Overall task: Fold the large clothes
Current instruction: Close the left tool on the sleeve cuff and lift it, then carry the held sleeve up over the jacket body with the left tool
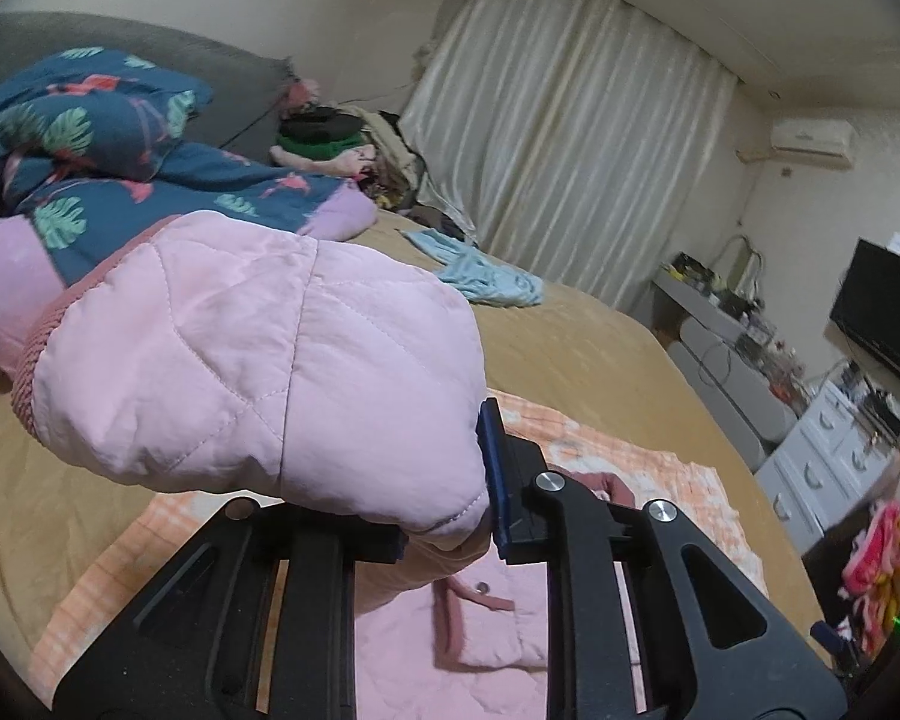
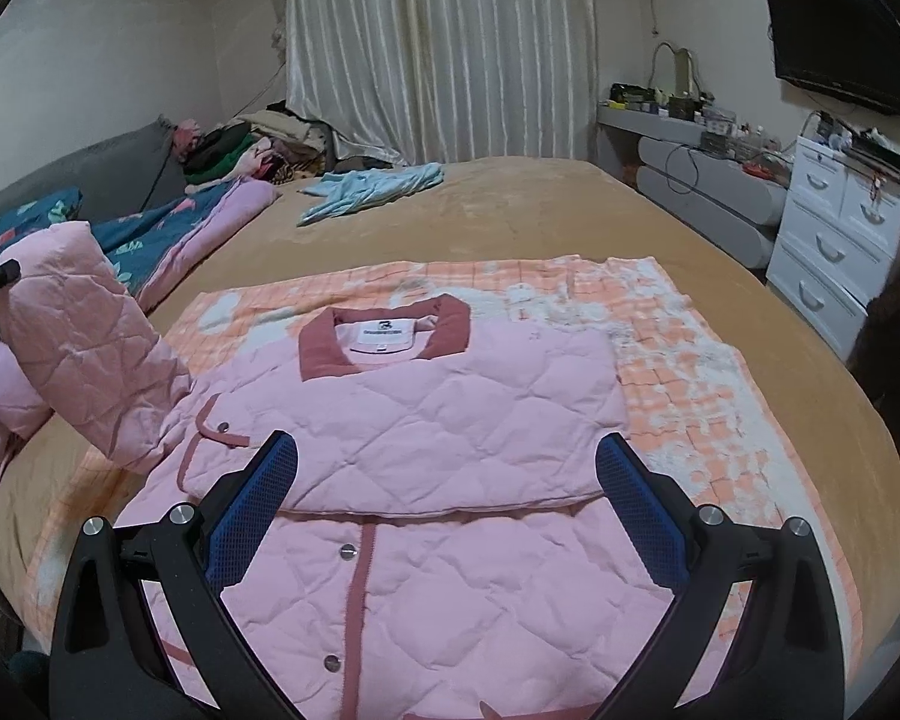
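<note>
A pink quilted jacket (image 2: 450,420) with a dark pink collar lies front up on an orange checked towel (image 2: 690,372) on the bed. Its right sleeve is folded across the chest. My left gripper (image 1: 450,516) is shut on the left sleeve (image 1: 258,360) and holds it lifted above the bed; the raised sleeve (image 2: 90,348) shows at the left of the right wrist view. My right gripper (image 2: 444,504) is open and empty, hovering over the jacket's snap placket.
A blue leaf-print quilt (image 1: 90,144) and a clothes pile (image 1: 330,138) lie at the bed's head. A light blue garment (image 2: 378,186) lies farther up the tan bedspread (image 2: 570,210). White drawers (image 2: 834,240) and a TV (image 2: 840,48) stand on the right.
</note>
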